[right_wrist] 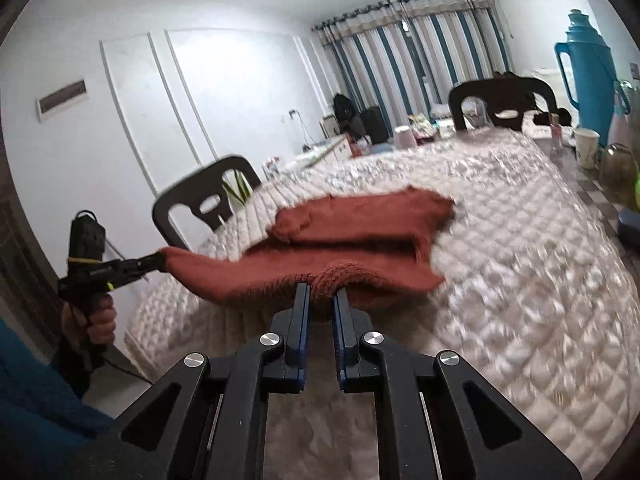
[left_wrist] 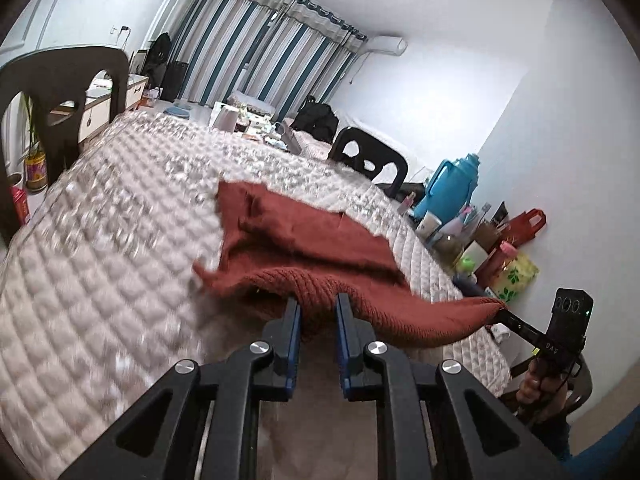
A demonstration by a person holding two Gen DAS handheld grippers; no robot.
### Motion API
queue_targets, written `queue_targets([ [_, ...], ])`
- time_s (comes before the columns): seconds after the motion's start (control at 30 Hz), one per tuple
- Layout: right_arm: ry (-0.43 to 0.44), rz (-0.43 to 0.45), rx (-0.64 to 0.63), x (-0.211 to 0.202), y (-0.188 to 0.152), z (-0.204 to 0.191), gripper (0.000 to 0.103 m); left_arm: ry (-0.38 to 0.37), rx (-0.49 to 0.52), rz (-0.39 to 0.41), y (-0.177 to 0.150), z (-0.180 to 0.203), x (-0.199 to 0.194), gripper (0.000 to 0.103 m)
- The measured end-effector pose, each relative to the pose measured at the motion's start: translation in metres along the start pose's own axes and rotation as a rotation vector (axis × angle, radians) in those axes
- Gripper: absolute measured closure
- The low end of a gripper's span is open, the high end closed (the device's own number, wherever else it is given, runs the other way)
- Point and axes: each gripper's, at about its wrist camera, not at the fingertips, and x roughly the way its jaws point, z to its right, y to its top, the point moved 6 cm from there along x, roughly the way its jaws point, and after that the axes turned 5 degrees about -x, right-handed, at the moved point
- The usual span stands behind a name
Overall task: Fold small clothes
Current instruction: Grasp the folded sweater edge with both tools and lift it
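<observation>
The left tongs (left_wrist: 318,304) are clamped on the ribbed hem of a rust-red knitted garment (left_wrist: 304,236), a wad of the knit bunched between the two blue-lined fingers (left_wrist: 294,320). The right tongs (right_wrist: 322,294) pinch the same hem further along, their fingers close together with a fold of cloth between them. Each pair also shows in the other's view: from the left wrist the right tongs (left_wrist: 505,312) sit at the garment's right corner with a hand (left_wrist: 532,384) on the black grip below, and from the right wrist the left tongs (right_wrist: 160,261) bite the garment's left corner, held by a hand (right_wrist: 98,316) above a blue sleeve (right_wrist: 36,384). Between the two grips the near hem hangs in a shallow sag, raised off the quilted cream surface (left_wrist: 100,240), while the far part of the garment lies on that surface, folded over itself in rumpled layers near the front edge. Beyond the garment, at the far end of the surface, stand a white cup (left_wrist: 226,118) and a jumble of small items too blurred to name. To the right of the garment, along the surface's side, stand a blue thermos jug (left_wrist: 450,186), a paper cup (right_wrist: 587,147), bottles and a red bag (left_wrist: 528,222). Dark chairs (left_wrist: 370,156) flank the surface on both sides of the garment, and striped blue and white curtains (left_wrist: 264,52) hang on the wall behind it.
</observation>
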Motion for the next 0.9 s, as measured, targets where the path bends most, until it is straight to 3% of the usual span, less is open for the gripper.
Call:
queue_targets([
  [0.3,0.008,0.029,0.010,0.059,0.083,0.039,0.093,0.008,0.001,-0.001,0.083,0.001,0.063,0.086],
  [0.53,0.019,-0.007,0.166,0.124,0.131,0.102,0.093,0.087,-0.031,-0.043,0.140,-0.018,0.135,0.086],
  [0.77,-0.025,-0.146,0.288,0.214,0.129,0.162,0.093,0.206,-0.134,-0.190,0.142,-0.074,0.233,0.086],
  [0.9,-0.080,-0.238,0.355,0.250,0.106,0.191,0.093,0.227,-0.208,-0.248,0.128,-0.100,0.256,0.086],
])
